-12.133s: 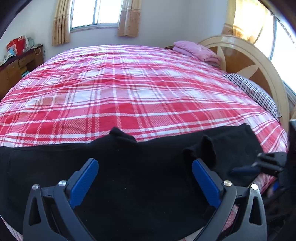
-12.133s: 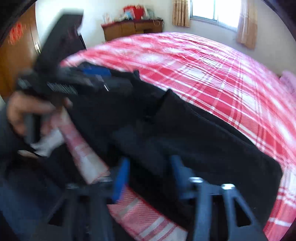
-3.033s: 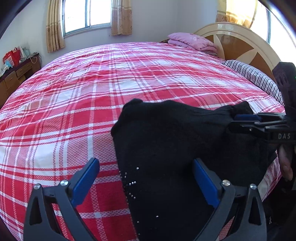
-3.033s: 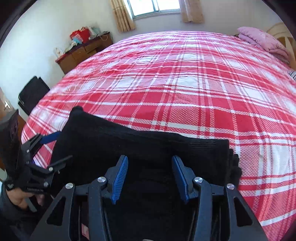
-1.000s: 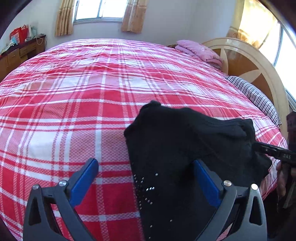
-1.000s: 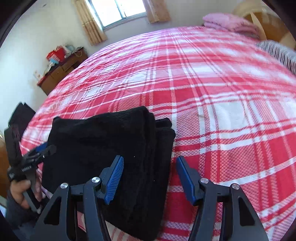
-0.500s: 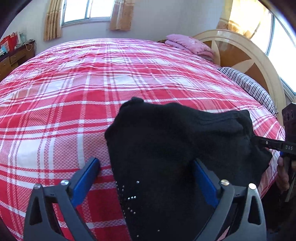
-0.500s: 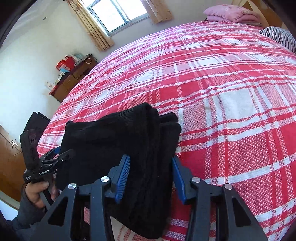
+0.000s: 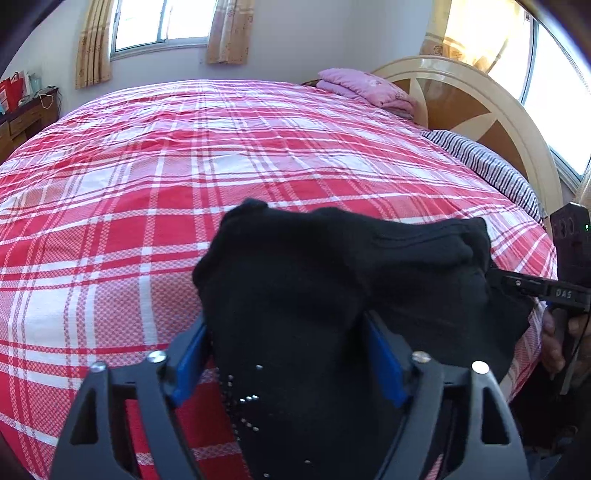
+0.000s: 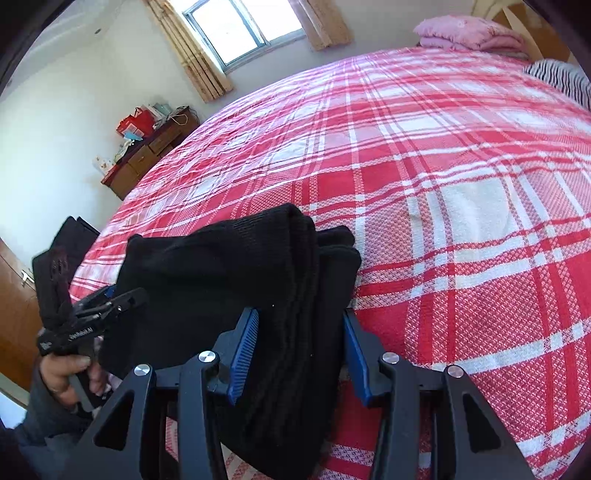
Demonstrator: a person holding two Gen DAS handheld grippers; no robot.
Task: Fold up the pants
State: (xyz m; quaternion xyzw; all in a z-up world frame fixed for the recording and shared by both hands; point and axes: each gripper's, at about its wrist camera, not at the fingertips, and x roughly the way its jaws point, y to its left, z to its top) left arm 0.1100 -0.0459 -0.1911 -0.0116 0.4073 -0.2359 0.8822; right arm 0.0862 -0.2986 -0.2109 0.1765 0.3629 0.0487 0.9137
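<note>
The black pants lie folded into a thick bundle at the near edge of the red plaid bed. My left gripper is shut on the bundle's left end, its blue pads pressed into the fabric. In the right wrist view the pants show stacked layers, and my right gripper is shut on the bundle's right end. The left gripper also shows at the left of the right wrist view, held by a hand. The right gripper shows at the right edge of the left wrist view.
A folded pink blanket and a striped pillow lie by the wooden headboard. A wooden dresser with red bags stands by the far wall. A window with curtains is behind the bed.
Both grippers have closed onto the folded pants: half a second ago their jaws stood wide around the bundle, now the pads squeeze it. The bundle has bunched up slightly.
</note>
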